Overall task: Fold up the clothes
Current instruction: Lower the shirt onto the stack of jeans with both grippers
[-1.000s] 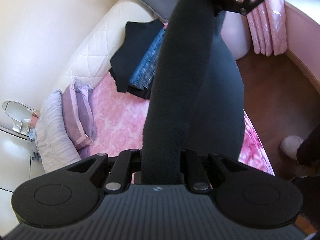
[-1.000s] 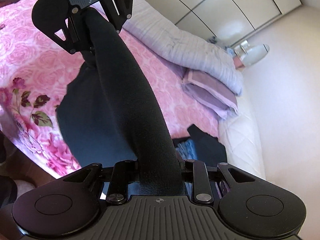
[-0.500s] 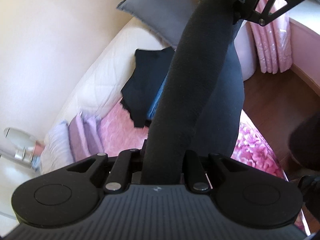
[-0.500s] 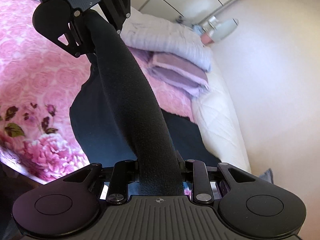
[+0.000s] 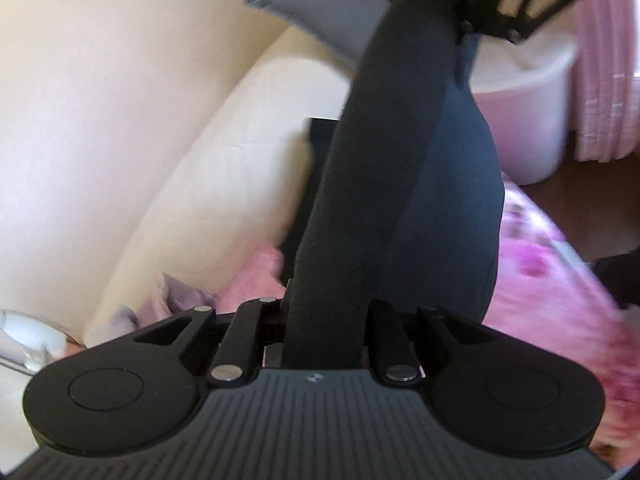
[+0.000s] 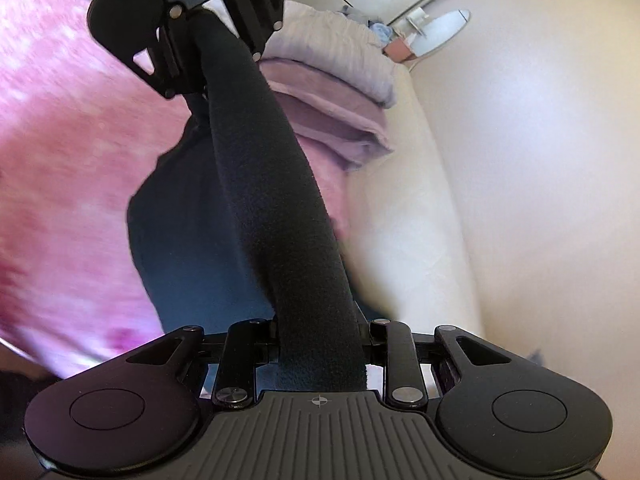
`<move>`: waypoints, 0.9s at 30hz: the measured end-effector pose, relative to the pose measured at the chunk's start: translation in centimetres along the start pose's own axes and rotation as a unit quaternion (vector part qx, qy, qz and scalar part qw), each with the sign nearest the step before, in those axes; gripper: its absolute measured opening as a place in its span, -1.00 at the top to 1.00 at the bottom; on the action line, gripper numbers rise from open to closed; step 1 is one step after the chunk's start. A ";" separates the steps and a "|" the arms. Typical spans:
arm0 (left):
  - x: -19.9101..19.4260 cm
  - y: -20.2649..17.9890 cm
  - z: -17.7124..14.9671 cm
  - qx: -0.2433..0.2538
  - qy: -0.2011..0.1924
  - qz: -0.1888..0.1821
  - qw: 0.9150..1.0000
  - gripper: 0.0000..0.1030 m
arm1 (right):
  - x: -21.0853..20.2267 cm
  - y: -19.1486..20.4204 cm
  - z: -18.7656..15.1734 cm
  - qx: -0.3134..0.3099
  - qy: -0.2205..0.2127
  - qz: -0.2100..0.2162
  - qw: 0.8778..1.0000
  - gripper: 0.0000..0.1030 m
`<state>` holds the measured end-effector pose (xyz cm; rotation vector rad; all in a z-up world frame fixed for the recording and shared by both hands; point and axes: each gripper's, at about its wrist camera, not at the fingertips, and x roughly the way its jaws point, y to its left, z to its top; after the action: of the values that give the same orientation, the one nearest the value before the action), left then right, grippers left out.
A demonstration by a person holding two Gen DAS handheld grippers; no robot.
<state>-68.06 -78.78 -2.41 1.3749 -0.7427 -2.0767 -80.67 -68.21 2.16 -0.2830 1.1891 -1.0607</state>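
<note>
A grey cushion (image 5: 320, 12) leans on the cream wall (image 5: 100, 80); a white tub (image 5: 528, 120) stands beside pink curtains (image 5: 604, 80).

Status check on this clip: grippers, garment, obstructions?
Left gripper and right gripper both shut on black garment, stretched between them above pink bedspread. Nothing in the way.

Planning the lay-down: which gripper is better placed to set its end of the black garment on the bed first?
Probably left: the left gripper holds its end of the black garment over the pink bedspread; the right gripper sits nearer the wall.

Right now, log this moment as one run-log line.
left gripper: shut on black garment | right gripper: shut on black garment | garment: stretched between grippers, above pink bedspread
</note>
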 end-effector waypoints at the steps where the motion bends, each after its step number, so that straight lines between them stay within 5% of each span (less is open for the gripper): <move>1: 1.8 1.8 1.0 0.004 0.000 0.017 1.000 0.73 | 1.9 -2.2 -0.2 -0.009 -0.007 -0.013 1.000 0.50; 4: 6.3 6.1 3.2 -0.007 -0.011 0.067 0.998 0.73 | 6.4 -7.8 -0.7 -0.028 -0.033 -0.070 0.997 0.50; 7: 11.4 6.0 3.3 -0.007 -0.017 0.066 0.998 0.73 | 10.6 -9.1 -2.4 -0.019 -0.043 -0.097 0.994 0.49; 13: 24.1 -4.7 -0.6 0.025 0.081 -0.045 0.995 0.58 | 21.5 -1.5 -8.6 -0.029 0.016 0.018 0.999 0.45; 15: 24.9 -7.0 -1.6 0.043 0.075 -0.022 0.996 0.60 | 23.2 0.9 -9.8 -0.050 0.043 0.045 0.997 0.35; 20: 22.4 -6.4 -2.6 0.031 0.065 -0.005 0.997 0.50 | 20.7 1.6 -11.7 -0.055 0.040 0.014 0.998 0.06; 24: 20.9 -6.5 -3.2 0.044 0.060 0.012 0.997 0.46 | 19.2 1.5 -13.1 -0.060 0.053 0.006 0.997 0.02; 25: 20.9 -6.5 -3.3 0.042 0.061 0.010 0.997 0.51 | 19.2 1.3 -13.2 -0.057 0.055 0.013 0.997 0.06; 27: 21.1 -6.5 -3.7 0.044 0.062 0.001 0.997 0.64 | 19.6 0.7 -13.2 -0.027 0.069 0.036 0.997 0.56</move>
<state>-72.59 -89.32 -21.60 1.5344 -0.7904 -1.9571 -91.88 -79.02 -15.66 -0.2103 1.3431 -0.9997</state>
